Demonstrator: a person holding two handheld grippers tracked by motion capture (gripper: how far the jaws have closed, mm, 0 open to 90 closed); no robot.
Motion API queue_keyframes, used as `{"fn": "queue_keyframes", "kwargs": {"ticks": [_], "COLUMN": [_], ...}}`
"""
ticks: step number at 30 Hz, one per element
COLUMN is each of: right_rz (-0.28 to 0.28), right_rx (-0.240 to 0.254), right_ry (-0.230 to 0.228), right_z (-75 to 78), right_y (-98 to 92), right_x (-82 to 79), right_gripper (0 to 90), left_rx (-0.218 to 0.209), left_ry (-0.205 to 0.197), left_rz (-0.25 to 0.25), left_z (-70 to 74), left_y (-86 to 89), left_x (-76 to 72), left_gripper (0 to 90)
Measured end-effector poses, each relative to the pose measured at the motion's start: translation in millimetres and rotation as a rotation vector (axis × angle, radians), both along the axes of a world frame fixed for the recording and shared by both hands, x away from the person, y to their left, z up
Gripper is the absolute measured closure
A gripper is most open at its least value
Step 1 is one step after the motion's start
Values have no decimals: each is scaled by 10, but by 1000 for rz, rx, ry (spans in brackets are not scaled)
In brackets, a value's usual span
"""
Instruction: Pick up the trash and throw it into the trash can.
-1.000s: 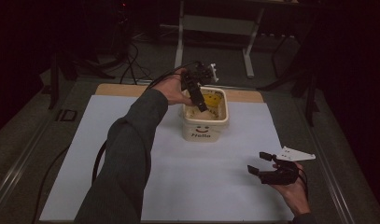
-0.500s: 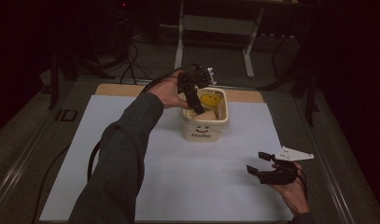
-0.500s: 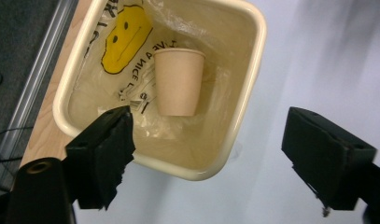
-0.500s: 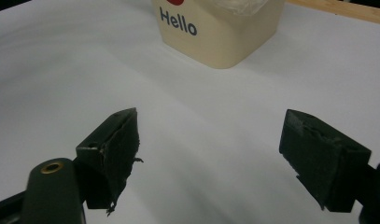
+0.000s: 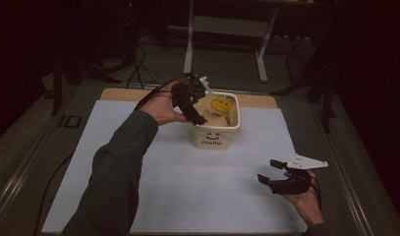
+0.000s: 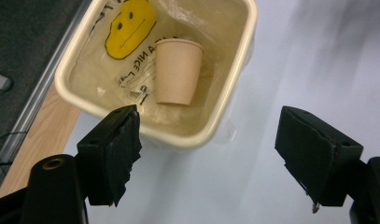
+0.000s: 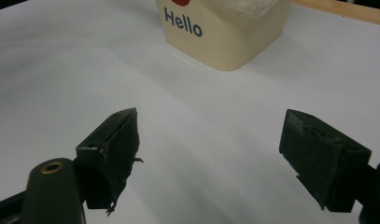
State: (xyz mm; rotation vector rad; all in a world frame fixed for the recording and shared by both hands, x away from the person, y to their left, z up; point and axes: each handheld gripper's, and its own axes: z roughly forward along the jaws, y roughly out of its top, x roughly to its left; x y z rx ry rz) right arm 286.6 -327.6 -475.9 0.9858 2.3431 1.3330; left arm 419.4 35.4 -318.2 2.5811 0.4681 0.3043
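Note:
A cream tub (image 5: 216, 137) marked "Hello" stands at the back middle of the white table cover. A clear bag with a yellow smiley face (image 6: 130, 25) lines it. A brown paper cup (image 6: 177, 71) lies inside the tub (image 6: 234, 79). My left gripper (image 5: 192, 109) hangs open just above the tub's left rim, and its jaws stand wide apart with nothing between them (image 6: 206, 149). My right gripper (image 5: 270, 170) rests low at the front right, open and empty (image 7: 211, 158), pointing toward the tub (image 7: 229, 42).
The white cover (image 5: 153, 182) spreads over the table, with a wooden edge (image 5: 116, 93) showing at the back. A metal rail (image 5: 20, 167) runs along the left side. Table legs (image 5: 188, 44) and cables (image 5: 138, 69) stand on the dark floor behind.
My left gripper has drawn back a little leftward from over the tub, and its jaws stand open. The right gripper has stayed in place.

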Motion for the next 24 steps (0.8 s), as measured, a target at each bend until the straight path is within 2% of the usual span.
{"fn": "queue_keyframes", "kwargs": {"ticks": [2, 9, 13, 14, 17, 19, 21, 22, 24], "right_rz": [-3, -8, -7, -7, -7, -9, -10, -10, -11], "right_rx": [-1, -3, -3, -5, -4, -3, -3, -3, -2], "right_ry": [2, -1, -1, 1, 1, 1, 2, 1, -9], "right_z": [1, -4, -4, -4, -5, -3, -2, -1, 0], "right_y": [0, -4, 4, 7, 9, 12, 13, 14, 12], "right_x": [-4, -15, -16, -16, -16, -16, -16, -16, -14], "right_gripper": [192, 189, 188, 188, 187, 188, 188, 187, 188], "left_rx": [5, -33, -83, -106, -122, -156, -165, -195, -229], "left_ry": [-10, -27, -40, -41, -40, -53, -63, -79, -93], "left_rz": [5, 54, 92, 113, 127, 164, 170, 189, 203], "left_z": [-24, -171, -314, -408, -449, -572, -595, -653, -741], "left_y": [75, 402, 624, 741, 800, 1000, 1036, 1123, 1208], "left_x": [-47, -220, -360, -427, -459, -602, -639, -726, -828], "left_gripper": [223, 223, 221, 221, 221, 223, 226, 226, 230]}}
